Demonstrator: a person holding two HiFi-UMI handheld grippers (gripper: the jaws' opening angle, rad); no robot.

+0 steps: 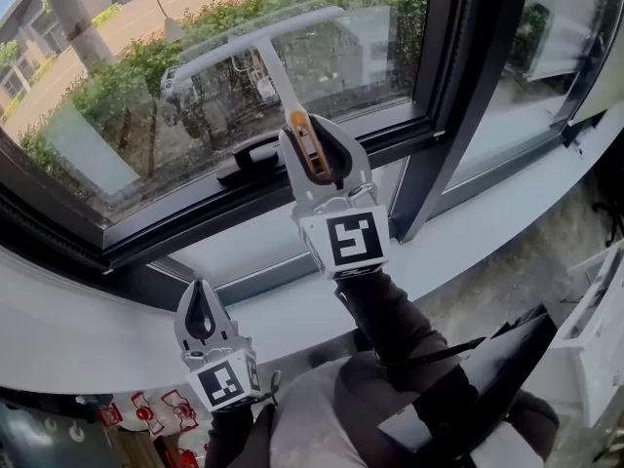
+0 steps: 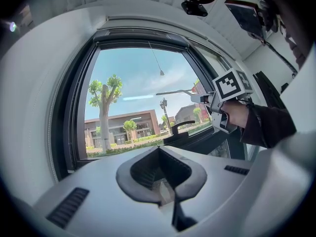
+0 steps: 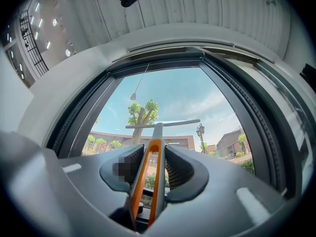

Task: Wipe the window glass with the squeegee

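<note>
In the head view the right gripper (image 1: 314,154) sits mid-frame, clenched on the orange-and-grey handle of the squeegee (image 1: 255,39). The pale blade slants across the upper middle of the window glass (image 1: 117,115). Whether the blade touches the pane cannot be told from this view. Below the blade, a black window handle (image 1: 255,154) lies on the dark frame. The left gripper (image 1: 200,305) hangs at the lower left over the white sill (image 1: 468,232), well apart from the squeegee.

Only the right gripper view shows the grasp itself. There the right gripper (image 3: 154,154) has both ribbed pads (image 3: 177,169) pressed on the handle's flanks. The squeegee (image 3: 157,131) rises from between them to a crossbar set against sky and a tree (image 3: 143,111).

The left gripper view alone shows the left gripper (image 2: 159,154) clenched on nothing, its tips meeting at a point. At the right of that frame it catches the right gripper (image 2: 210,100) side-on, with a hand (image 2: 237,115) in a dark sleeve (image 2: 269,127) behind it. The squeegee (image 2: 173,93) shows there as a thin edge-on line close to the pane, above the window handle (image 2: 180,127). A brick building (image 2: 123,127) stands beyond the glass at the lower left of the pane.
</note>
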